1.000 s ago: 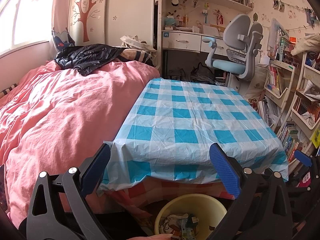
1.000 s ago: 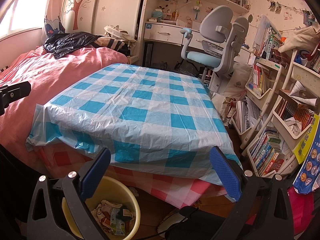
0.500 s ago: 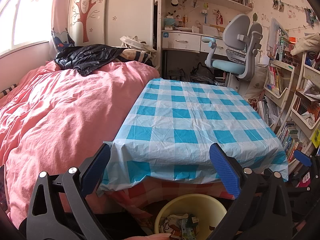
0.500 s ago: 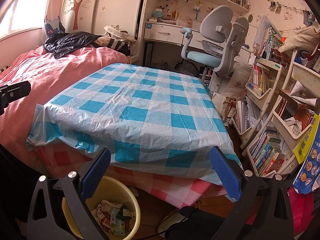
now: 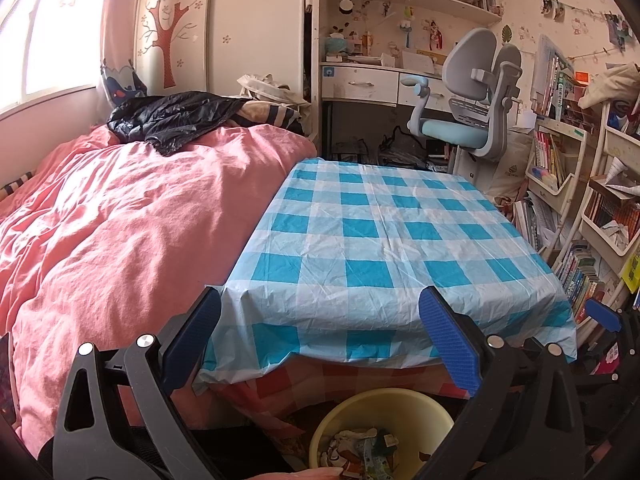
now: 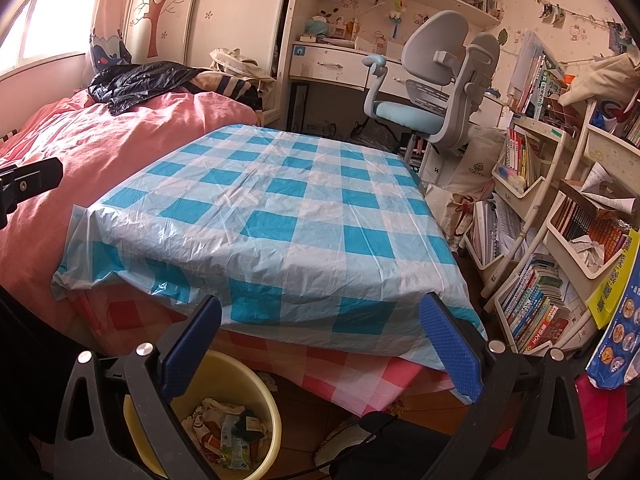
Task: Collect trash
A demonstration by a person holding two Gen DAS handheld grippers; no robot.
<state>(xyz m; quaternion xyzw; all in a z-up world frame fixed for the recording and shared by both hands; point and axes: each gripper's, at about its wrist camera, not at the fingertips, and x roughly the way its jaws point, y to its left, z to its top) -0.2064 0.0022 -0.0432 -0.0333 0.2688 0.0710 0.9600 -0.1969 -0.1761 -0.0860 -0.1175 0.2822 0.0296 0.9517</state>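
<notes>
A yellow bin (image 5: 416, 416) (image 6: 240, 392) stands on the floor below the table's near edge, with crumpled wrappers and paper (image 5: 360, 452) (image 6: 228, 432) inside. My left gripper (image 5: 320, 340) hovers above the bin, open, nothing between its blue pads. My right gripper (image 6: 320, 340) is open and empty too, over the table's near edge, the bin at its lower left. The table (image 5: 384, 232) (image 6: 280, 208) wears a blue-and-white checked plastic cloth, and no trash shows on it.
A bed with a pink duvet (image 5: 120, 220) adjoins the table's left side, a black bag (image 5: 172, 116) on it. A grey office chair (image 6: 432, 92) and a desk stand behind. Crowded book racks (image 6: 560, 240) line the right. A red checked cloth (image 6: 360, 376) hangs under the plastic one.
</notes>
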